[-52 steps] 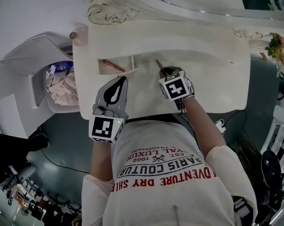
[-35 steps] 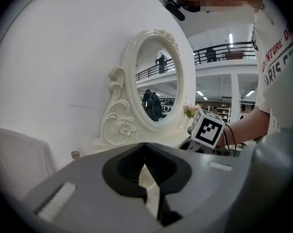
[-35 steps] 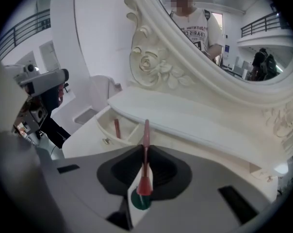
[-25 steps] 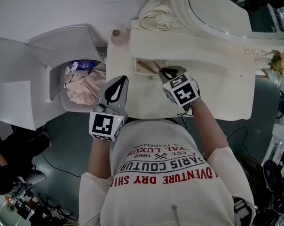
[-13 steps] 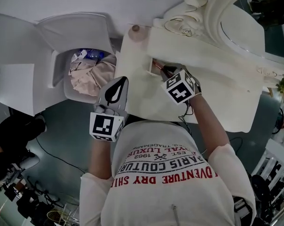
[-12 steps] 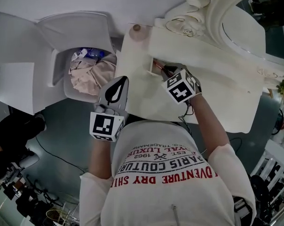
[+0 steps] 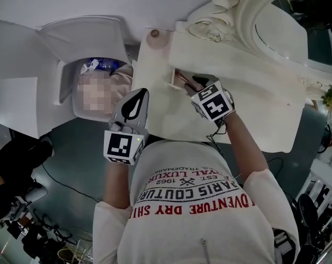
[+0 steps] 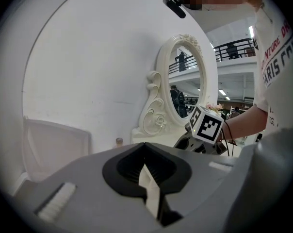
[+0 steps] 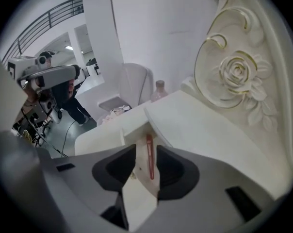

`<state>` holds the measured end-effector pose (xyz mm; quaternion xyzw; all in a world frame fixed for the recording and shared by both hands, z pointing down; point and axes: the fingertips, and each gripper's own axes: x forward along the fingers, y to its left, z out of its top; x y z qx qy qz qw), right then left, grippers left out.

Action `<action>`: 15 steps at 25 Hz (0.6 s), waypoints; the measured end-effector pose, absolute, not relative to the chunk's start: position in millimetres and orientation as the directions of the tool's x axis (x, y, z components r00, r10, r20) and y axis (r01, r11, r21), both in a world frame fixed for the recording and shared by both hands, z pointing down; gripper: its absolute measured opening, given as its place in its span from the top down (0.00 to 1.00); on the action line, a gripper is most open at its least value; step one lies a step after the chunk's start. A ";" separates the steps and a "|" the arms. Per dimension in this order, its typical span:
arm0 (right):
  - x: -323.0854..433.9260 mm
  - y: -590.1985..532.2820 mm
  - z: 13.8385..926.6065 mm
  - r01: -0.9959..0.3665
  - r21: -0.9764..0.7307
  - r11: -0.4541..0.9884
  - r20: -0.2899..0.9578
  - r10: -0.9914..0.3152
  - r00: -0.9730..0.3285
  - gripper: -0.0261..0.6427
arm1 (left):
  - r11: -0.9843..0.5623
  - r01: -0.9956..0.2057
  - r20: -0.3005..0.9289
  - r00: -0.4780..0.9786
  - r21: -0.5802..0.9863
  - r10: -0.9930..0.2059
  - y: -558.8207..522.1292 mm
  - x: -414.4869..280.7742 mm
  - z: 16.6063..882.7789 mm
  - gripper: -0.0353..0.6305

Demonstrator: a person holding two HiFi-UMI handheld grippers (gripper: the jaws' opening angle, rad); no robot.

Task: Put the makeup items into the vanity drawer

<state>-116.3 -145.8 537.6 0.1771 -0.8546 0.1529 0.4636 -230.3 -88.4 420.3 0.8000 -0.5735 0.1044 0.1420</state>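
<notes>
At left centre of the head view, the left gripper [image 7: 138,94] hangs over the left edge of the vanity top [image 7: 160,110], its jaws together with nothing between them. Right of it, in the upper middle, the drawer [image 7: 172,77] stands open, and a thin red makeup pencil [image 9: 149,155] lies inside it. The right gripper [image 7: 195,83] tilts down over the drawer. Its jaws have just been opening and stand apart, the pencil showing between them, ungripped. The oval mirror [image 7: 278,29] fills the upper right
</notes>
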 end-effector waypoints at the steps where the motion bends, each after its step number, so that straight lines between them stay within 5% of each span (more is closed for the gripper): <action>1: -112.4 -144.9 534.4 -0.452 -0.096 0.887 0.844 -0.168 -0.509 0.77 | -0.312 -0.944 0.326 0.329 0.105 -0.886 -90.0 -227.3 418.6 0.93; 15: 10.7 -114.6 531.4 -0.697 -0.081 0.713 0.857 -0.307 -0.413 0.74 | -0.540 -0.832 0.301 0.550 0.126 -0.779 -109.8 -134.5 414.4 0.93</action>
